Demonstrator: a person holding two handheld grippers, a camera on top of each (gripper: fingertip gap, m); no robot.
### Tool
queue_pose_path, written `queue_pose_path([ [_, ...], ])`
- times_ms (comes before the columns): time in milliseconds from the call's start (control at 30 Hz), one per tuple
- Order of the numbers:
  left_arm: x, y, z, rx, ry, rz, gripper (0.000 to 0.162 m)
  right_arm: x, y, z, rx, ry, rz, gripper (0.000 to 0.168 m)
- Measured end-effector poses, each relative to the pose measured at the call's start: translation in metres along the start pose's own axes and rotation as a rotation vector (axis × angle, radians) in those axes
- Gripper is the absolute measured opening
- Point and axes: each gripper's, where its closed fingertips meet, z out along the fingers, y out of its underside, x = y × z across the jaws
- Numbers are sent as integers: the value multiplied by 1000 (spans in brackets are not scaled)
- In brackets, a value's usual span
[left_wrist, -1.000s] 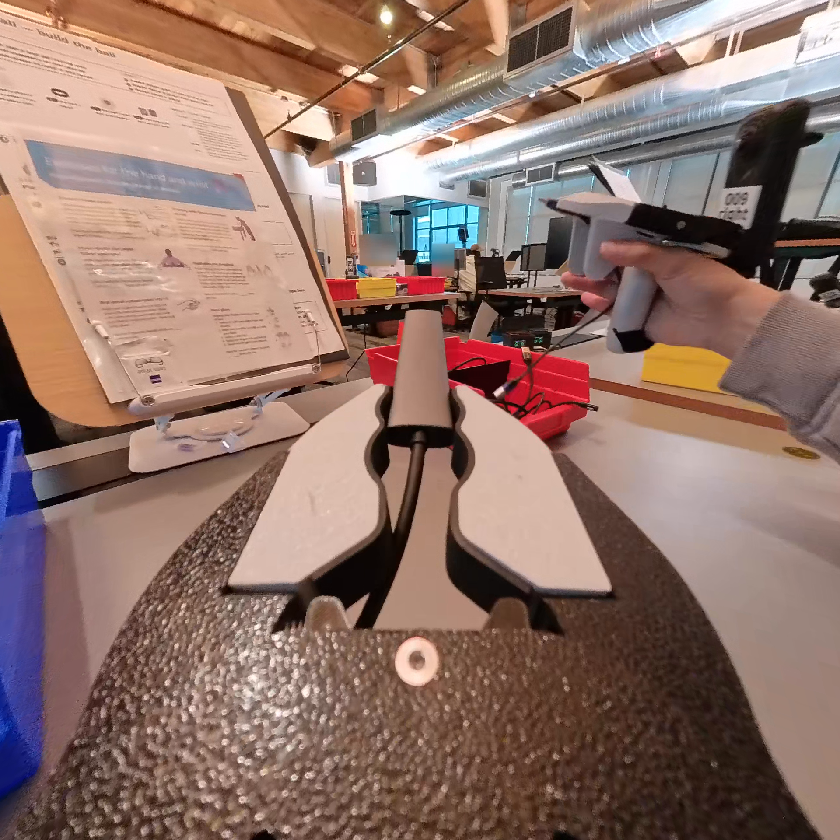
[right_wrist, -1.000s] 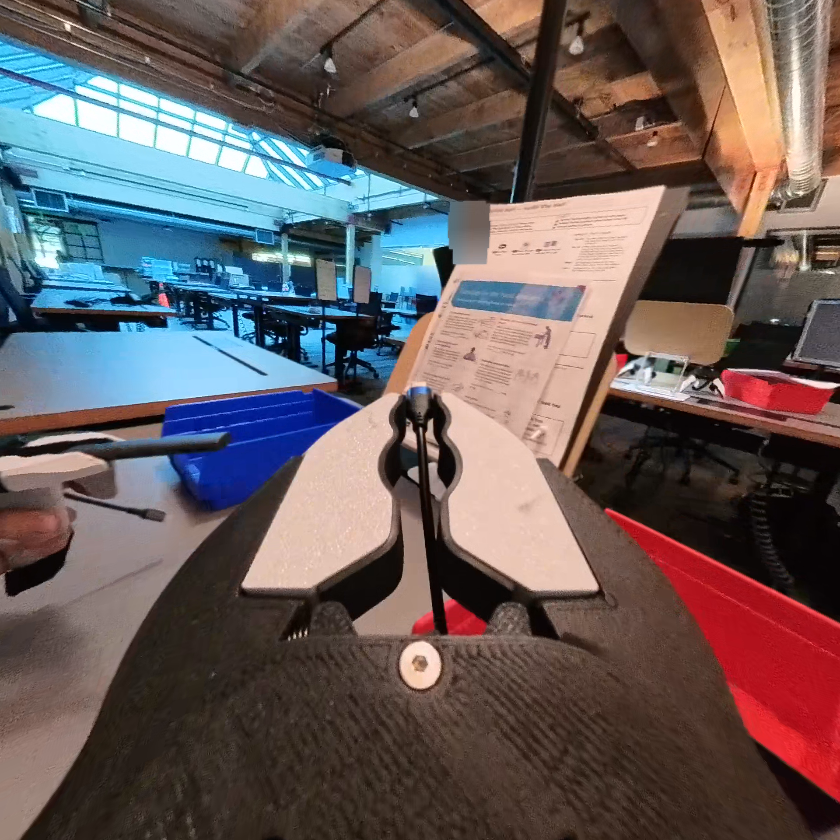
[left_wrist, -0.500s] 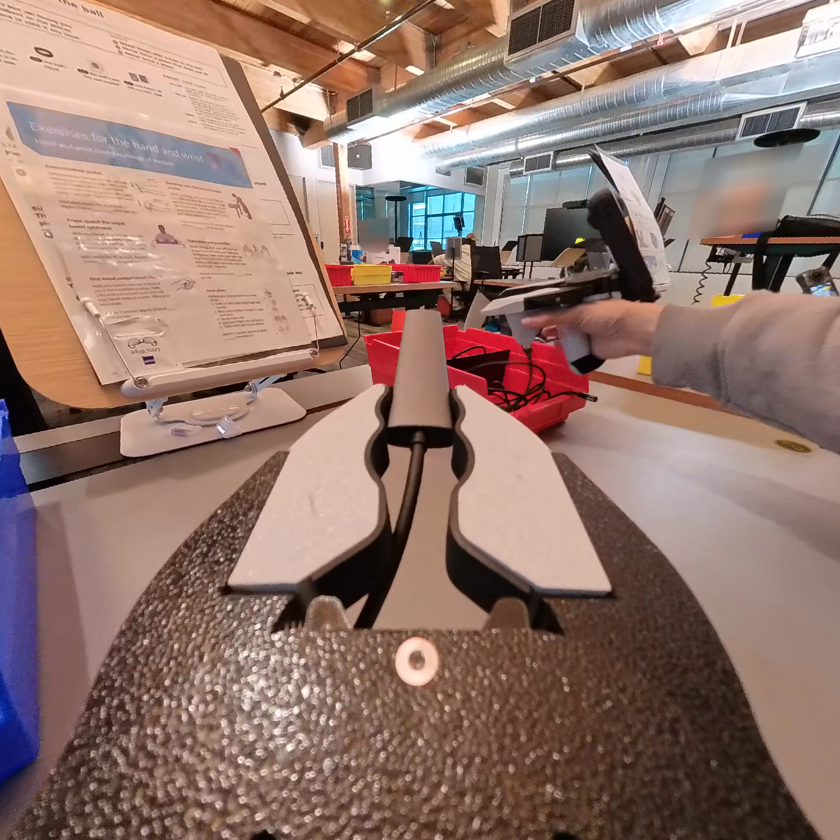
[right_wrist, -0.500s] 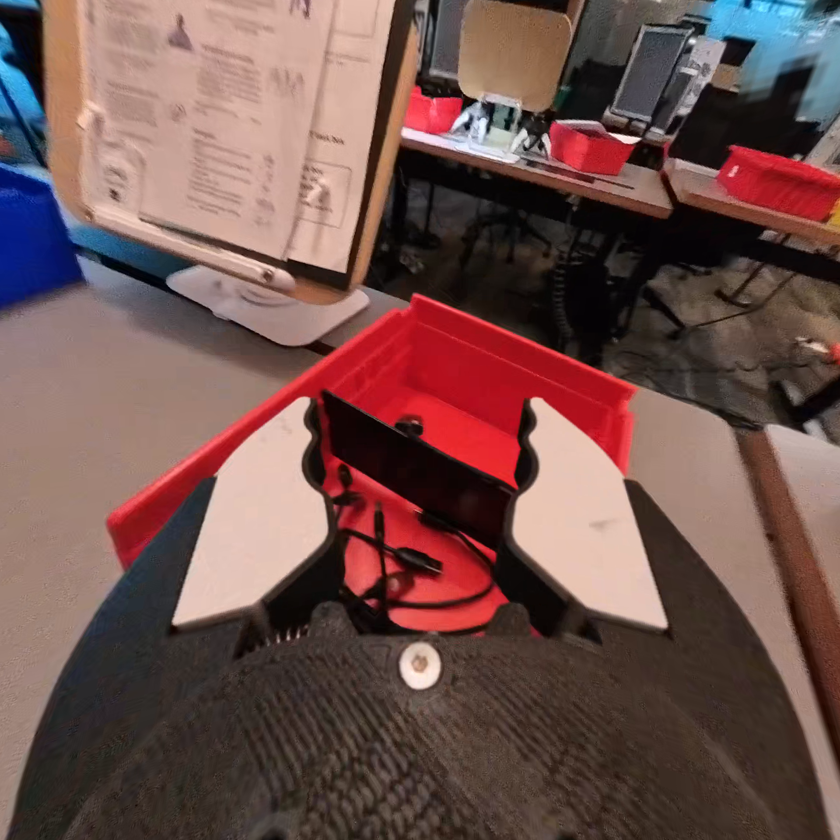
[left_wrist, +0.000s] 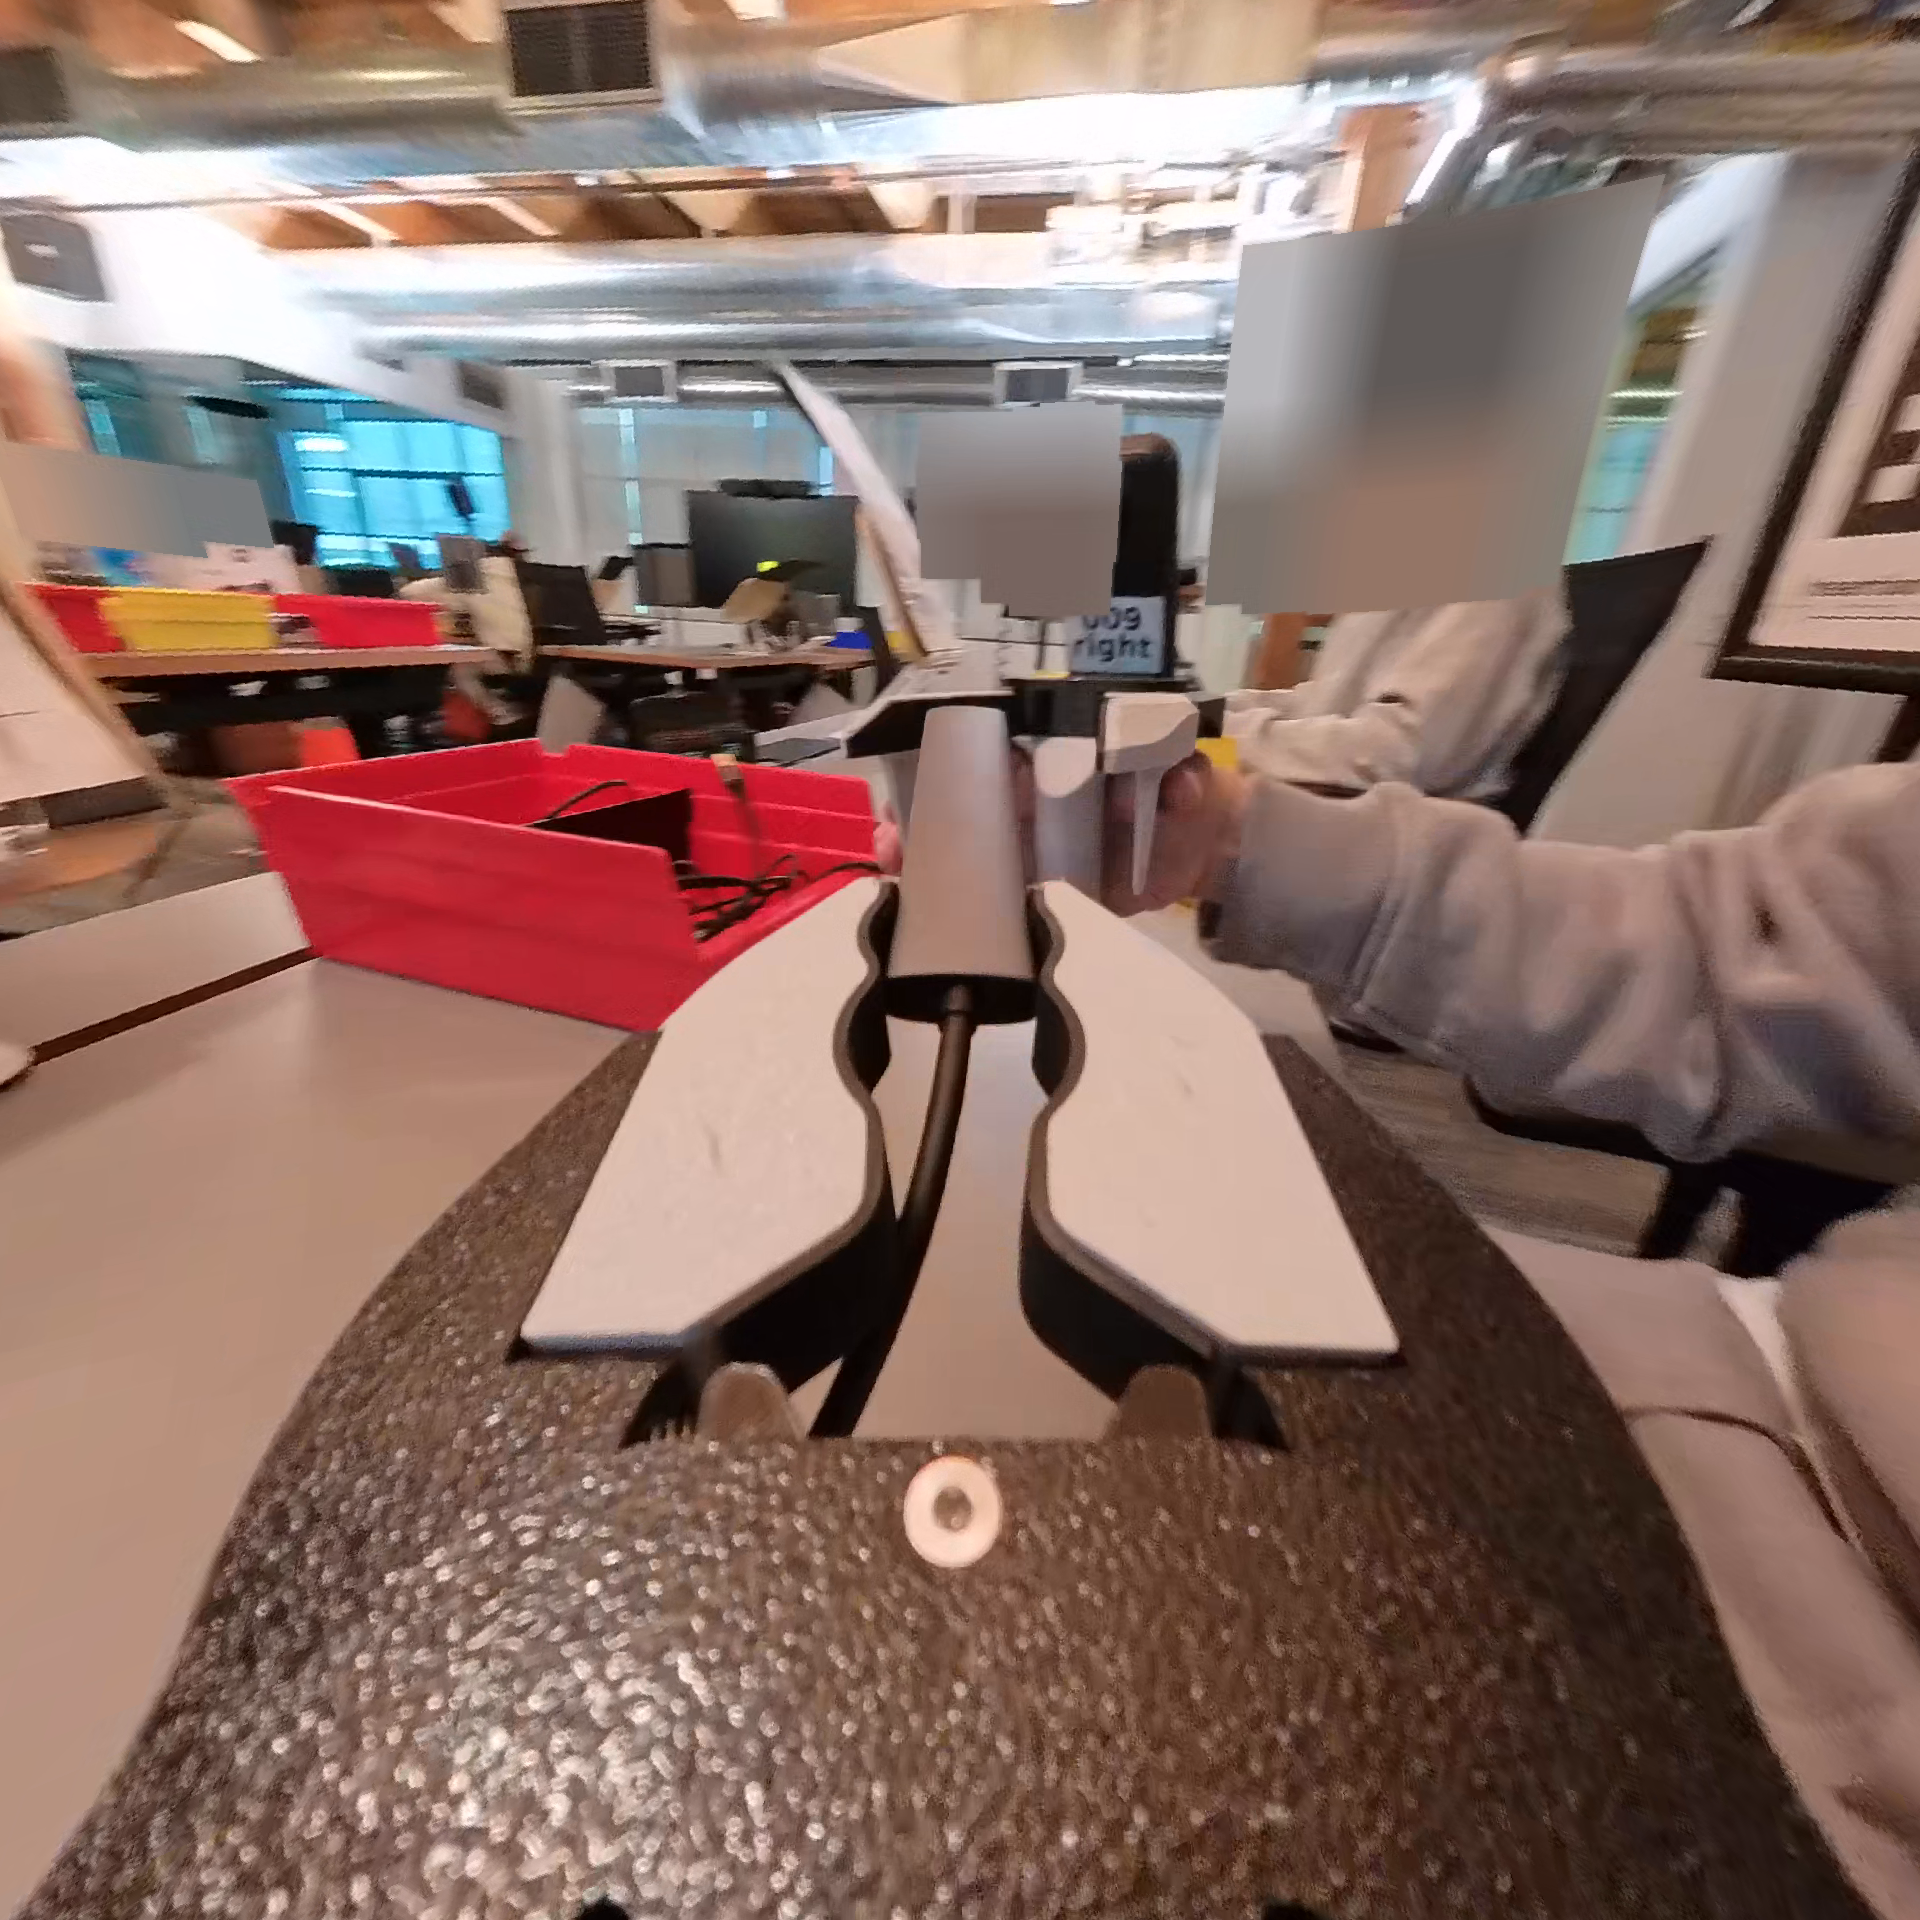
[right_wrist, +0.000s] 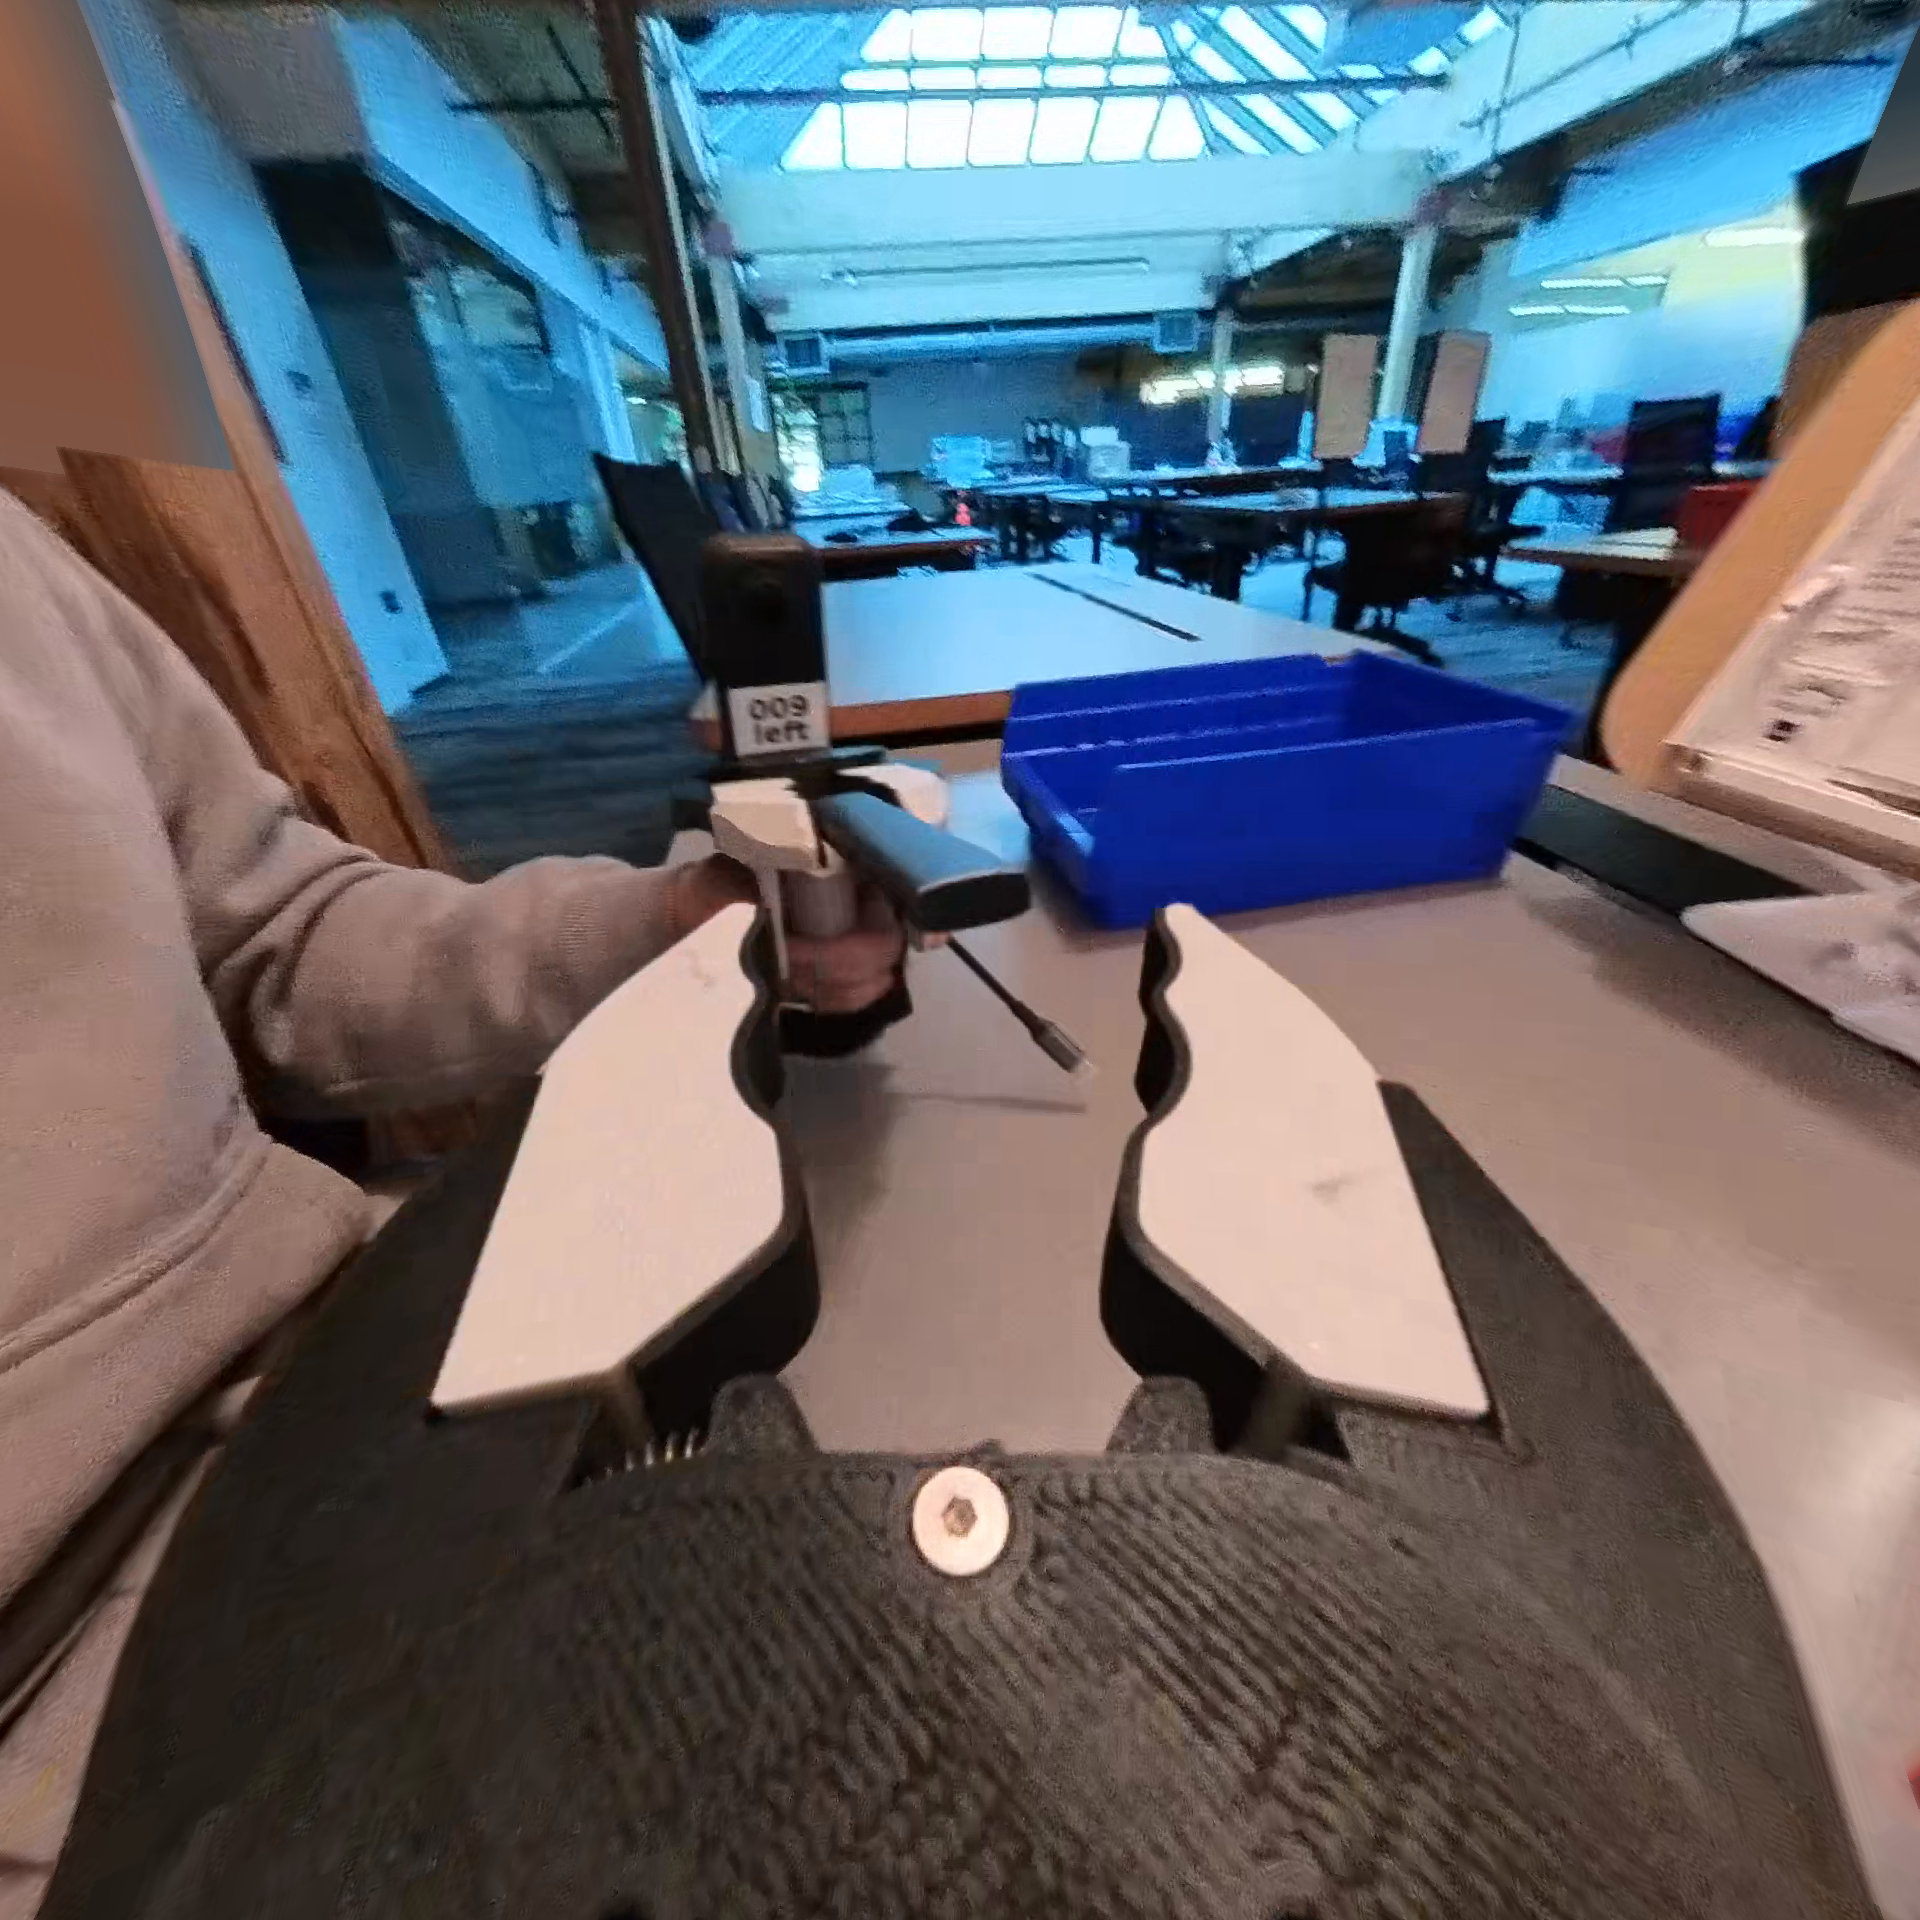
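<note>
My left gripper (left_wrist: 956, 920) is shut on a grey bar-shaped hub (left_wrist: 954, 831) that sticks out forward past the fingertips. The hub's black cable (left_wrist: 935, 1122) runs back between the jaws. In the right wrist view the hub (right_wrist: 935, 878) points toward me and its short cable ends in a plug (right_wrist: 1055, 1049) hanging above the table. My right gripper (right_wrist: 956, 935) is open and empty, and faces the left one from a short distance. It also shows in the left wrist view (left_wrist: 831, 732), held by a hand just behind the hub.
A red bin (left_wrist: 499, 894) with black cables and a dark flat object stands on the grey table (left_wrist: 260, 1143), left of the hub. A blue bin (right_wrist: 1278, 790) stands behind the left gripper. A document stand (right_wrist: 1808, 665) is at the right. A grey sleeve (left_wrist: 1507, 935) crosses on the right.
The right gripper let go of a thin cable over the red bin, opened, and swung round to face the left gripper. The left gripper turned right, still holding the hub.
</note>
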Motion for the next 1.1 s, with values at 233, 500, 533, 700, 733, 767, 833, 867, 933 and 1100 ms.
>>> queue_pose_path([
  [233, 27, 11, -1, -79, 191, 25, 23, -52, 18, 17, -57, -224, -1, 41],
  [500, 30, 19, 2, -104, 201, 33, 23, -47, 29, 18, -128, -163, -48, 25],
  [533, 30, 19, 2, -100, 201, 38, 23, -47, 29, 18, -131, -157, -48, 25],
  [700, 17, 5, 7, -11, 68, 68, 73, -36, 19, 10, -115, -102, -70, 25],
  [733, 13, -1, 6, 6, 25, 99, 83, -30, 14, 6, -106, -78, -79, 25],
  [767, 8, -9, 6, 22, -29, 137, 95, -24, 7, 0, -98, -56, -87, 25],
  [833, -6, -25, 1, 52, -180, 255, 109, -5, -10, -13, -88, 20, -123, 25],
  [867, -15, -35, -4, 72, -280, 324, 112, 5, -21, -20, -78, 51, -148, 25],
  [933, -27, -51, -15, 110, -431, 424, 111, 34, -49, -36, -60, 174, -210, 25],
  [1100, -33, -28, -10, 26, -422, 422, 103, 146, -116, -97, -14, 648, -280, 25],
])
